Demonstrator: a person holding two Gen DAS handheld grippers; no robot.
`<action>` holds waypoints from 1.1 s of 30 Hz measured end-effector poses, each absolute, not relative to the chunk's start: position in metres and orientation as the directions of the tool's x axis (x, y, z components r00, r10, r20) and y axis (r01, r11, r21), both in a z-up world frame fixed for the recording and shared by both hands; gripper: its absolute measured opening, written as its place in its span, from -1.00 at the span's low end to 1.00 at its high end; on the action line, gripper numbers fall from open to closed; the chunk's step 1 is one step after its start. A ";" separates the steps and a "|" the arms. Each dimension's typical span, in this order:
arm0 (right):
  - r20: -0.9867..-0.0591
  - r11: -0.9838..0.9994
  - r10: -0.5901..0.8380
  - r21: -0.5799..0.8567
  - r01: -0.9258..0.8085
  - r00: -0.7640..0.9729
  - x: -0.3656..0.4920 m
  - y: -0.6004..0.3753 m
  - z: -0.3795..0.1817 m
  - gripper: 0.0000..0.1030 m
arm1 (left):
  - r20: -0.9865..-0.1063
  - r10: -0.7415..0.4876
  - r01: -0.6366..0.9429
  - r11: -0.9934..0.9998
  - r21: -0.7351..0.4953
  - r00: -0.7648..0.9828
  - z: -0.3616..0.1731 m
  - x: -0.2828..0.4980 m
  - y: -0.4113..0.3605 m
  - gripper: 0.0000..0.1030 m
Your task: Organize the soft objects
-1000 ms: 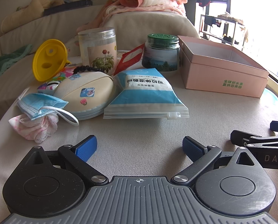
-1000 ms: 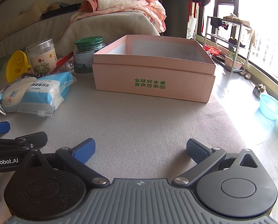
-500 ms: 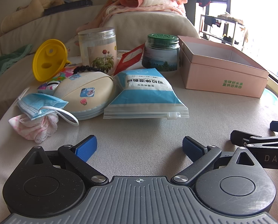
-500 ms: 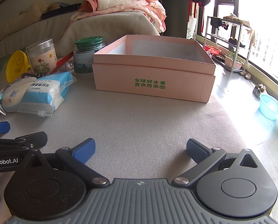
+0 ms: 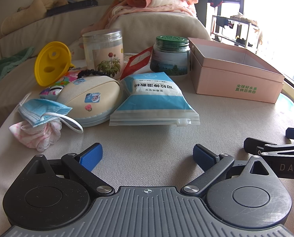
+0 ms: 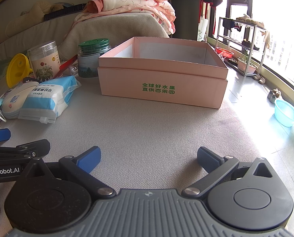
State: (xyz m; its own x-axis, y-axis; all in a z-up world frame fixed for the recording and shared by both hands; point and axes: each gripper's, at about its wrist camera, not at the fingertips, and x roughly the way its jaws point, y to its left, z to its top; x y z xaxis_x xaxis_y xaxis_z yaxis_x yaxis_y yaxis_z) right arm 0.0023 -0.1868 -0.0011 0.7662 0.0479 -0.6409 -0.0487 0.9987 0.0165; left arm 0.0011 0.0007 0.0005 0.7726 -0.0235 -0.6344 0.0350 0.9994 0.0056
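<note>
On the beige cloth: both grippers low, side by side, fronting the clutter and the box.
Left gripper (image 5: 147,154): fingers spread wide, nothing between them; aimed at the wipes pack (image 5: 153,99).
Right gripper (image 6: 148,156): likewise wide open, empty; aimed at the pink box (image 6: 162,85).
Change: none across the last second; neither tool shifted, no item disturbed. Reads as the start, nothing sorted yet.
Soft items: face mask (image 5: 42,111) draped over pink lace cloth (image 5: 38,134), at far left; cream pouch (image 5: 91,98) touching the mask and just beside the wipes pack.
Hard items: yellow funnel (image 5: 52,63), clear jar (image 5: 103,53), green-lid jar (image 5: 170,55), behind the soft pile; probably to be left.
Box: open, looks empty from the right view, well apart from the mask.
Likely next: left reach for wipes pack or mask, then carry to box.
Risk: mask loop snagging the lace cloth on lift.
</note>
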 end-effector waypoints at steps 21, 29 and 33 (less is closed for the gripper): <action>-0.641 0.999 0.048 0.016 -0.049 0.766 0.002 -0.187 -0.001 1.00 | -0.634 -0.023 0.035 0.999 0.006 0.773 0.001 0.003 -0.001 0.96; -0.642 0.998 0.052 0.018 -0.053 0.765 0.000 -0.188 -0.001 1.00 | -0.634 -0.025 0.035 0.999 0.003 0.773 0.001 0.004 -0.002 0.95; -0.697 0.996 0.084 0.035 -0.083 0.713 0.008 -0.192 0.006 1.00 | -0.633 -0.037 0.044 0.999 -0.004 0.774 0.002 0.004 -0.001 0.94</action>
